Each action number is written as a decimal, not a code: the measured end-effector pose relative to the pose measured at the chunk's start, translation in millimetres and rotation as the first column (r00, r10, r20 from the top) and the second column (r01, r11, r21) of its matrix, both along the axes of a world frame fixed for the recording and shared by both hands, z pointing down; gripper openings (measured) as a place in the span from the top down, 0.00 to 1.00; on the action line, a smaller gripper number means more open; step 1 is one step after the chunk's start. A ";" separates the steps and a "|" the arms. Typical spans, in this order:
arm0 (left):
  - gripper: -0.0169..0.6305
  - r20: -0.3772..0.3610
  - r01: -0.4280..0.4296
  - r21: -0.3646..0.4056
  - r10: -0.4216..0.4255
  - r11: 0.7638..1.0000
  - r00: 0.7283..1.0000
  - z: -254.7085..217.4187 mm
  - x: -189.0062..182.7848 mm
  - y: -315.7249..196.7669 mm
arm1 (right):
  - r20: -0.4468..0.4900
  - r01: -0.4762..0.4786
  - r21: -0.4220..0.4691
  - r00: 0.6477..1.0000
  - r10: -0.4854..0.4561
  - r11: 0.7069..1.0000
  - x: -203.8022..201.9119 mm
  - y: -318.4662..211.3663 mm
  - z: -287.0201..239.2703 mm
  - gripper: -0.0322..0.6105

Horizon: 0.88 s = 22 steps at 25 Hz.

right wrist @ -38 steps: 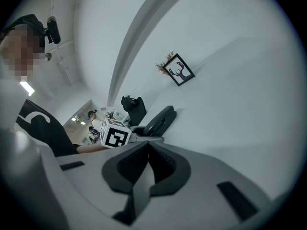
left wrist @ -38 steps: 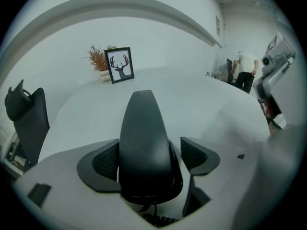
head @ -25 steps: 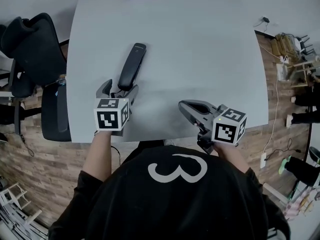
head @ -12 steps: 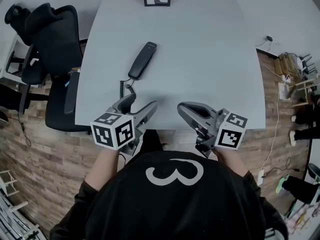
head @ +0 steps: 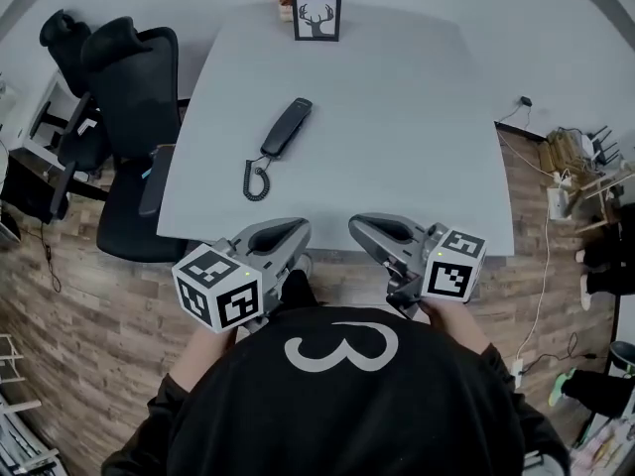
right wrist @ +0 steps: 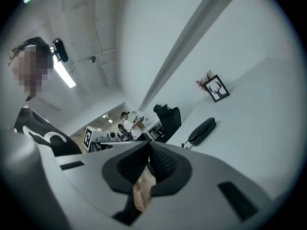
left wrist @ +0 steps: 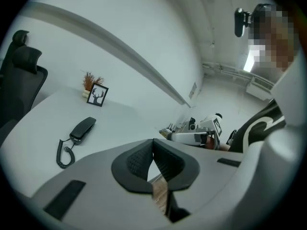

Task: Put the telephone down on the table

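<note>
Grey left tongs (head: 300, 229), just pinched together empty, and right tongs (head: 356, 224), likewise together, hover seemingly level.

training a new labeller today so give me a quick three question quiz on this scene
1. True or false: the telephone lies on the table, with its coiled cord at the end nearer the person.
2. What stands at the table's far edge? A: a framed deer picture. B: a desk lamp. C: a laptop.
3. Fill in: the jaws of the left gripper are ___.

Key: 1 true; 2 A; 3 shut, with nothing between them.
</note>
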State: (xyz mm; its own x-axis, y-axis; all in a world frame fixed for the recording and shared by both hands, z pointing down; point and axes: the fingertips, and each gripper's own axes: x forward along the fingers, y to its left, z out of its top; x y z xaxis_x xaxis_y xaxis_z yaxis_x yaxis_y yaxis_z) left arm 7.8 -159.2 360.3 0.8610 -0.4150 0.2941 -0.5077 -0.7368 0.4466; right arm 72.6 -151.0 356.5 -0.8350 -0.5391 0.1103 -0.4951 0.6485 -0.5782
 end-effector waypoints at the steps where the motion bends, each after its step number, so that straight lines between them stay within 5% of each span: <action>1: 0.95 -0.003 -0.004 0.019 0.004 1.000 1.000 -5.8 2.1 5.2 | -0.003 0.005 0.011 1.000 -0.005 1.000 -0.1 4.3 -3.8 0.94; 9: 0.95 -0.070 0.012 0.061 -0.007 0.998 0.998 -33.2 5.1 22.1 | -0.006 0.032 0.063 0.999 -0.032 0.997 -3.4 20.9 -23.1 0.94; 22: 0.95 -0.065 0.019 0.083 -0.014 0.996 0.998 -41.6 13.1 26.9 | -0.011 0.046 0.064 0.999 -0.045 0.997 -0.2 31.6 -19.9 0.94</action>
